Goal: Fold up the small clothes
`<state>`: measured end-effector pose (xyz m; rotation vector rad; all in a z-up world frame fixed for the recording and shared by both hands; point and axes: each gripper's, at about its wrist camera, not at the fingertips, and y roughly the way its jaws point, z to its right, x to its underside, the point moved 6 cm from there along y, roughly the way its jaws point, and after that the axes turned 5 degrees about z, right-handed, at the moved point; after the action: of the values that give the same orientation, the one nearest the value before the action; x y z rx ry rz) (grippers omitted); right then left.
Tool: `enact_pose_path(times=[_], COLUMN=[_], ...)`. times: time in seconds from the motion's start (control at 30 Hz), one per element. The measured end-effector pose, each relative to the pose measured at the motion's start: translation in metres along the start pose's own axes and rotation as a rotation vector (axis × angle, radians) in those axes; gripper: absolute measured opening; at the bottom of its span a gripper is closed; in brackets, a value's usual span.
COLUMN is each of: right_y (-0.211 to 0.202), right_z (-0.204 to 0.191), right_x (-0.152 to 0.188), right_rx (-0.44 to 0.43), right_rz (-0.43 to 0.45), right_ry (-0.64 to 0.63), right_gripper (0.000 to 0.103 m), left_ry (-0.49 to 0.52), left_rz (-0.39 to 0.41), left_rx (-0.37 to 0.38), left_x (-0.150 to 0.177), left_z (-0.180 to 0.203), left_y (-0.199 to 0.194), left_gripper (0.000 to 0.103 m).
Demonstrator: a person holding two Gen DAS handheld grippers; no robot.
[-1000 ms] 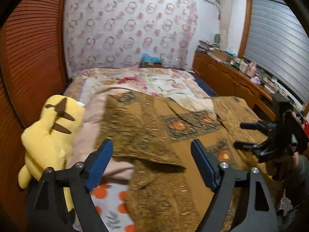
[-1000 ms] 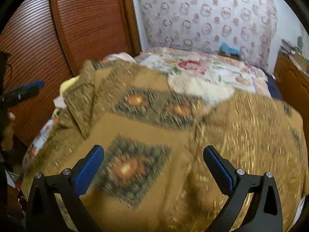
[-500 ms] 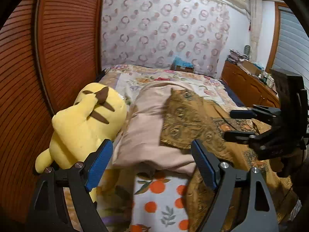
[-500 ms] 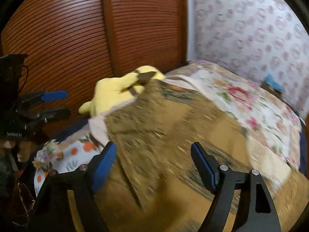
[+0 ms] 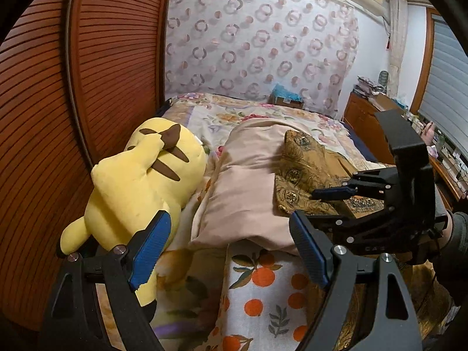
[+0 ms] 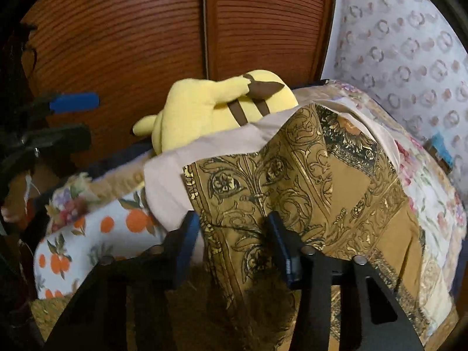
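Note:
A brown and gold patterned cloth lies spread on the bed, its corner draped over a beige pillow; the cloth also shows in the left wrist view. My right gripper is partly closed around a raised fold of this cloth, which sits between its blue pads. It shows in the left wrist view at the cloth's edge. My left gripper is open and empty, above the orange-print sheet in front of the pillow.
A yellow plush toy lies left of the pillow, against the slatted wooden wardrobe doors. A floral quilt covers the far bed. A wooden dresser with clutter stands at the right.
Both views swung left toward the pillow and plush toy. My right gripper dropped onto the cloth's edge and its jaws narrowed around a fold. My left gripper stayed open.

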<state>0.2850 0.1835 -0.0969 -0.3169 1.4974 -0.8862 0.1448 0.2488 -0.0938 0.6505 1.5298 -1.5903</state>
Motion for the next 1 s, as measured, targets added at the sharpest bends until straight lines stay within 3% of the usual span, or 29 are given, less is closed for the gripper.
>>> enact_pose_path(times=[0.1, 0.13, 0.33, 0.43, 0.53, 0.57, 0.63, 0.7, 0.77, 1.0], right_y=[0.001, -0.007, -0.057, -0.082, -0.091, -0.092, -0.092, -0.094, -0.097, -0.119], right_z=[0.002, 0.004, 0.031, 0.054, 0.078, 0.085, 0.096, 0.098, 0.095, 0.091], right_x=[-0.001, -0.002, -0.014, -0.010, 0.004, 0.009, 0.014, 0.015, 0.017, 0.028], right_rx=[0.019, 0.018, -0.003, 0.034, 0.106, 0.128, 0.176, 0.211, 0.214, 0.246], right_rz=[0.006, 0.022, 0.171, 0.227, 0.218, 0.208, 0.190, 0.190, 0.193, 0.170], right_ry=[0.007, 0.029, 0.156, 0.225, 0.294, 0.321, 0.355, 0.360, 0.361, 0.340], right_gripper=[0.011, 0.008, 0.007, 0.007, 0.007, 0.009, 0.024, 0.051, 0.058, 0.065], left_ry=[0.003, 0.004, 0.020, 0.026, 0.034, 0.037, 0.042, 0.048, 0.053, 0.086], left_rz=[0.003, 0.002, 0.009, 0.007, 0.004, 0.003, 0.001, 0.003, 0.005, -0.004], left_rx=[0.008, 0.011, 0.036, 0.054, 0.068, 0.073, 0.080, 0.088, 0.097, 0.135], left_x=[-0.001, -0.002, -0.003, -0.004, -0.004, -0.004, -0.005, -0.006, -0.008, -0.011], left_z=[0.005, 0.007, 0.021, 0.030, 0.039, 0.042, 0.048, 0.055, 0.061, 0.087], left_y=[0.001, 0.001, 0.001, 0.004, 0.008, 0.009, 0.010, 0.011, 0.011, 0.022], left_gripper=[0.083, 0.083, 0.083, 0.083, 0.083, 0.083, 0.083, 0.083, 0.083, 0.083])
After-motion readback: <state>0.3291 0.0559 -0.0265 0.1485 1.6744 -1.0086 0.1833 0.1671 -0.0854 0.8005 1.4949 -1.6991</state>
